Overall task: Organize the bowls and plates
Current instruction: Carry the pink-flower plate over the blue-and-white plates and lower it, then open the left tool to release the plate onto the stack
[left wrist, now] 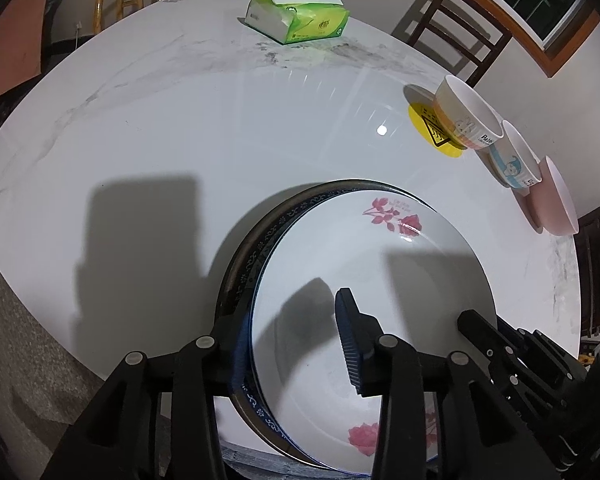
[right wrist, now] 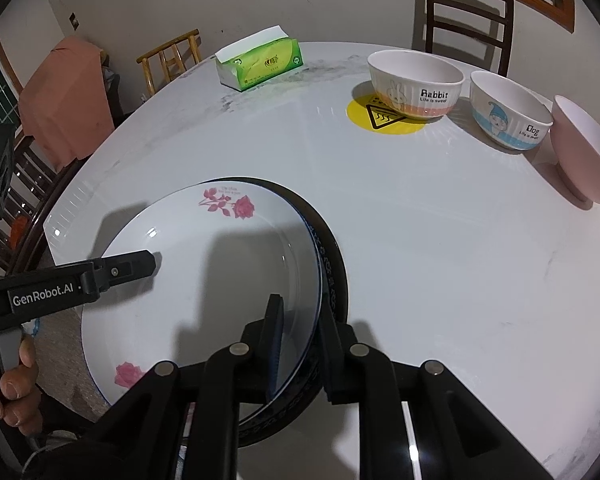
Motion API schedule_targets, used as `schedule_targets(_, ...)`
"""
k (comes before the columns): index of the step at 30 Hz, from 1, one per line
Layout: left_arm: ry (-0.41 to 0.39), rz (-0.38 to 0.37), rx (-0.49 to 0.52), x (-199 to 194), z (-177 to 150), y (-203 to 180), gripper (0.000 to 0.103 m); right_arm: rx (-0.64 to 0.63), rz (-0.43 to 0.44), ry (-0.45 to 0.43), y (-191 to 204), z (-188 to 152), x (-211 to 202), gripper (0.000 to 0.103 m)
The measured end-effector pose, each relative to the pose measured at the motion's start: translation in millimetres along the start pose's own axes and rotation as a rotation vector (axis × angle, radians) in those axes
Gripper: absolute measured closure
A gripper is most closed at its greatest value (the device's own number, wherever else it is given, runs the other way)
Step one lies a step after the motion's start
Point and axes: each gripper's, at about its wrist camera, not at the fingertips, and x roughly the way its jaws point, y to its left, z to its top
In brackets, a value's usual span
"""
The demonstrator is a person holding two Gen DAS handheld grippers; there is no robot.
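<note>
My left gripper (left wrist: 288, 344) is clamped on the near-left rims of the stacked plates, and my right gripper (right wrist: 300, 344) pinches their right rims. The rose plate (right wrist: 204, 280) lies flat on top of the dark-rimmed plate (right wrist: 334, 264), its rose sprig pointing away from me. Farther ahead to the right, the rabbit bowl (right wrist: 416, 84), dog bowl (right wrist: 508, 110) and pink bowl (right wrist: 584, 152) stand upright in a row.

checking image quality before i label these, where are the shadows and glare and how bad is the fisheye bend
Left wrist view: hard tongs shadows fall across the rose plate and the table, with a small lamp glint by the yellow sticker. Right wrist view: similar shadows on the plate, streaky sheen on the tabletop; edges curve strongly in both.
</note>
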Motion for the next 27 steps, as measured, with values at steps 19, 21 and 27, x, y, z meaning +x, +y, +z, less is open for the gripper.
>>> schedule_targets(19, -0.02, 0.026, -0.018, 1, 5, -7, 0.052, -0.063, -0.102, -0.026, 15, 2, -7, 0.083)
schedule_targets(21, -0.047, 0.055, 0.007, -1, 6, -10, 0.05, -0.071, -0.092, -0.031, 16, 4, -7, 0.08)
schedule_targets(27, -0.053, 0.053, 0.017, 0, 7, -11, 0.047, -0.069, -0.083, -0.033, 15, 5, -7, 0.079)
